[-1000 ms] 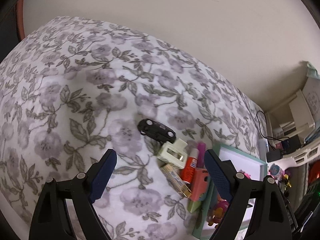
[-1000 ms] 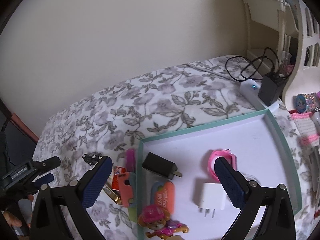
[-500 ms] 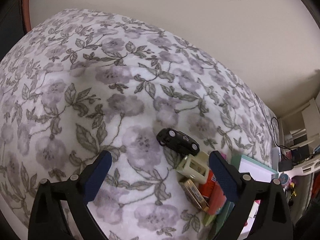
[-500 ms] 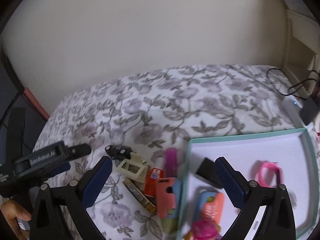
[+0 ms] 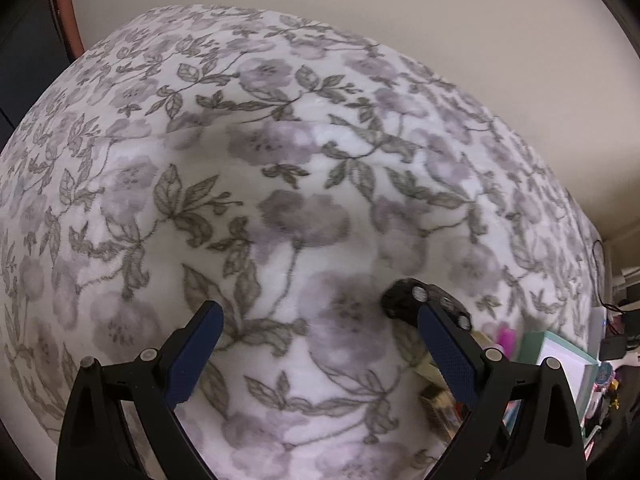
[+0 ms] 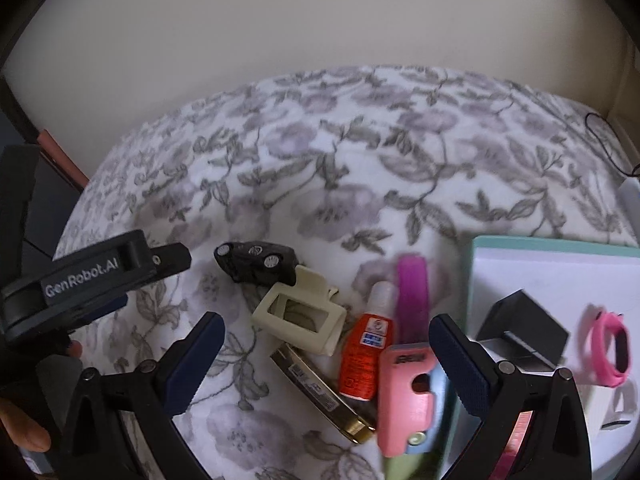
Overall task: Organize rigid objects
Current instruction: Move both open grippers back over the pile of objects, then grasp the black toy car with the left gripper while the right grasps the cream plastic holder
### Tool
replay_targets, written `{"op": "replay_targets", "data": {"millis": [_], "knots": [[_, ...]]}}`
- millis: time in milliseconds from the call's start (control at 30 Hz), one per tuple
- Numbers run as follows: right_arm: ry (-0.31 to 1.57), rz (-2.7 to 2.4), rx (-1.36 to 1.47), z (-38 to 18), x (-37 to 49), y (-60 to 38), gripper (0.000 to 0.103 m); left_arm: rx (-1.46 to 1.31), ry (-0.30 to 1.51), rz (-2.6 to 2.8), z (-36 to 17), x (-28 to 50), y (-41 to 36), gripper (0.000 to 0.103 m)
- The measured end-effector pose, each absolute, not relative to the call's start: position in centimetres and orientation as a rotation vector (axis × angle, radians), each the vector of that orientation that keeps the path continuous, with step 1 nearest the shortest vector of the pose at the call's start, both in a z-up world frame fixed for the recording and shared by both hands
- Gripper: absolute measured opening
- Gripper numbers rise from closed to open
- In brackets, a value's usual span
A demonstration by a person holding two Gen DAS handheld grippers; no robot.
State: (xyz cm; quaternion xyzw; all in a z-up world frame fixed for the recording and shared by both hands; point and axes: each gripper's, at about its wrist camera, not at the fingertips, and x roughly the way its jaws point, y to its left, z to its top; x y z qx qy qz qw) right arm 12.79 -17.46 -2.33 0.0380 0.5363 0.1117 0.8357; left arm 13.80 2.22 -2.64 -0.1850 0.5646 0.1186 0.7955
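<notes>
Right wrist view: your left gripper (image 6: 168, 264) sits at the far left, jaws spread wide after just opening, nothing between them. Your right gripper (image 6: 326, 356) is also spread and empty above the clutter: toy car (image 6: 256, 262), cream clip (image 6: 300, 316), glue bottle (image 6: 362, 354), pink case (image 6: 408, 392). You seem to be choosing the next pick; lower onto one piece, then carry it to the tray (image 6: 560, 264). Everything lies on a floral blanket (image 6: 360, 160) against a plain wall (image 6: 320, 20).

"GenRobot.AI" stands in pale letters on the dark body of the left gripper (image 6: 176, 262). The print on the red glue bottle (image 6: 362, 354) and the pink case (image 6: 408, 396) is too blurred to read.
</notes>
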Motion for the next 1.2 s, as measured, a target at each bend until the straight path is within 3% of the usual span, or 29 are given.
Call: {"op": "replay_targets", "data": {"millis": [233, 500, 633, 800, 967, 1200], "knots": [[1.164, 0.208, 0.065, -3.5, 13.6, -16.1, 0.103, -0.392, 1.247, 0.269, -4.0, 14.8, 3.2, 0.098], [1.163, 0.207, 0.015, -3.8, 14.0, -14.3, 0.090, -0.389, 1.261, 0.262, -4.5, 14.9, 3.4, 0.098], [1.165, 0.218, -0.001, -3.8, 14.0, -13.5, 0.078, -0.402, 1.258, 0.253, -4.5, 14.9, 3.6, 0.098], [1.181, 0.205, -0.011, -4.4, 14.0, -13.2, 0.075, -0.425, 1.260, 0.232, -4.6, 14.8, 3.7, 0.098], [1.184, 0.186, 0.004, -4.7, 14.2, -13.8, 0.061, -0.444, 1.260, 0.200, -4.8, 15.1, 3.1, 0.098], [1.174, 0.191, 0.038, -4.0, 14.4, -14.8, 0.061, -0.482, 1.242, 0.145, -4.7, 15.6, 2.4, 0.098]]}}
